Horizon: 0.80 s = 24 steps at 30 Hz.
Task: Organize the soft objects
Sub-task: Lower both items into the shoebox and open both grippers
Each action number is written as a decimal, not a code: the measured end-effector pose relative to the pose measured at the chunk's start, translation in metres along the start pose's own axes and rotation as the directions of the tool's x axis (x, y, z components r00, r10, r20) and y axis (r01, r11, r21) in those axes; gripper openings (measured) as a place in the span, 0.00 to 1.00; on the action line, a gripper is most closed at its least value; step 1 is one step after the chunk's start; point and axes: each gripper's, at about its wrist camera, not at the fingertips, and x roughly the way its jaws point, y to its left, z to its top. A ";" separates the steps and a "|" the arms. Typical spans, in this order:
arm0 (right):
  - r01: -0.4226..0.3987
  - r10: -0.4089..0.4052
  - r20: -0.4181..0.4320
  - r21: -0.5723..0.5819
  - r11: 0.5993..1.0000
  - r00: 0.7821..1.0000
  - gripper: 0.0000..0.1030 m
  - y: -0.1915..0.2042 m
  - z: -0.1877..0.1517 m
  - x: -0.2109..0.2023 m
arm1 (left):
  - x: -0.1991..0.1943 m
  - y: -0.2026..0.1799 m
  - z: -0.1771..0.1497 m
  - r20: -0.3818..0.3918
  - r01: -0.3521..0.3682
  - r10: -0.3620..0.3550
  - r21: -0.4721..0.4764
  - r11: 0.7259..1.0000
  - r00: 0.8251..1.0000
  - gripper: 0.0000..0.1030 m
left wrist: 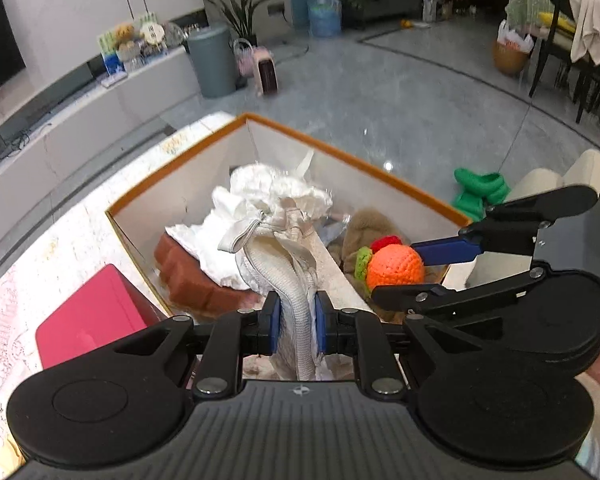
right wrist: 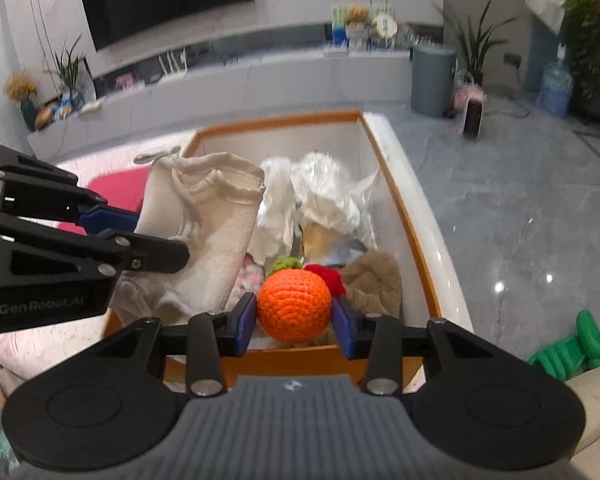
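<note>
The left gripper (left wrist: 296, 322) is clenched on a cream cloth bag (left wrist: 284, 264), and the right gripper (right wrist: 295, 320) clasps an orange crocheted ball (right wrist: 295, 306) between its blue pads. Both loads hang over the orange-rimmed box (right wrist: 396, 184), the bag to the left, the ball to the right above a brown plush item (right wrist: 374, 280). White fabric (right wrist: 324, 188) already fills the far part. This looks like the depositing step. Next, each load probably needs lowering into free space, then releasing, without snagging the bag's drawstring.
</note>
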 end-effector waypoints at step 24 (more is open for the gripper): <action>-0.019 -0.003 -0.172 -0.123 0.992 0.985 0.40 0.007 0.017 0.039 | 0.055 0.006 -0.008 -0.177 -0.060 0.056 -0.019 0.998 0.983 0.33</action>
